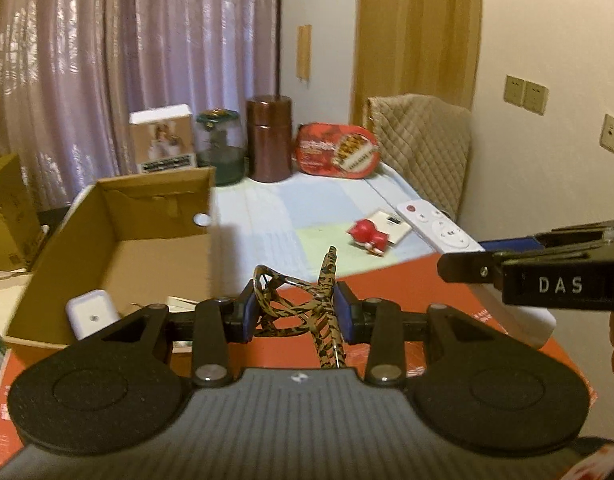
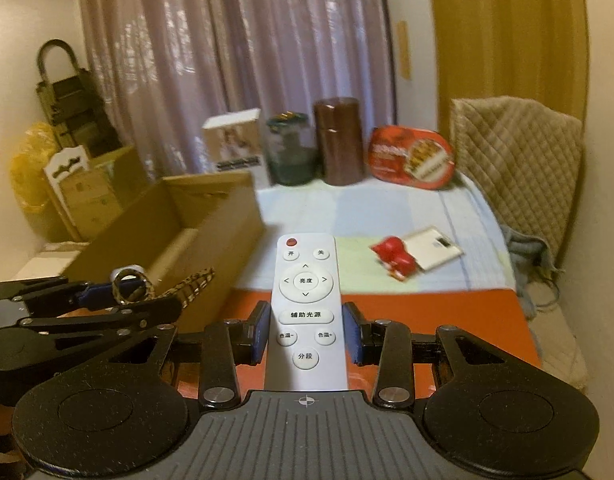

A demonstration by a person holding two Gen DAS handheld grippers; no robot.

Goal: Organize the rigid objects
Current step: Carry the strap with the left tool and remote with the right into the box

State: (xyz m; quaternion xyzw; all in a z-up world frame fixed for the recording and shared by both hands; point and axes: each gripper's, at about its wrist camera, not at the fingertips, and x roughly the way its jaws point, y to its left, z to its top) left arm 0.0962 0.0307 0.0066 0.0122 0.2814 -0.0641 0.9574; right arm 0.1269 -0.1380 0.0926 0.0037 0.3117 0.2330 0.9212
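Note:
My left gripper (image 1: pixel 297 312) is shut on a leopard-print hair clip (image 1: pixel 307 308) and holds it above the red surface, just right of an open cardboard box (image 1: pixel 119 252). My right gripper (image 2: pixel 307 332) is shut on a white remote control (image 2: pixel 307 300), held lengthwise between the blue pads. The remote also shows in the left wrist view (image 1: pixel 439 230), with the right gripper's fingers (image 1: pixel 507 272) at the right edge. The left gripper with the clip (image 2: pixel 175 286) shows at the left of the right wrist view. A red figurine (image 2: pixel 395 258) lies on the pale tablecloth beside a white card (image 2: pixel 435 248).
The box holds a white case (image 1: pixel 91 314). At the table's back stand a white carton (image 1: pixel 165 140), a glass jar (image 1: pixel 221 148), a brown canister (image 1: pixel 269 140) and a red oval tin (image 1: pixel 335 152). A quilted chair back (image 1: pixel 423 148) stands at the right. Cartons sit left of the table.

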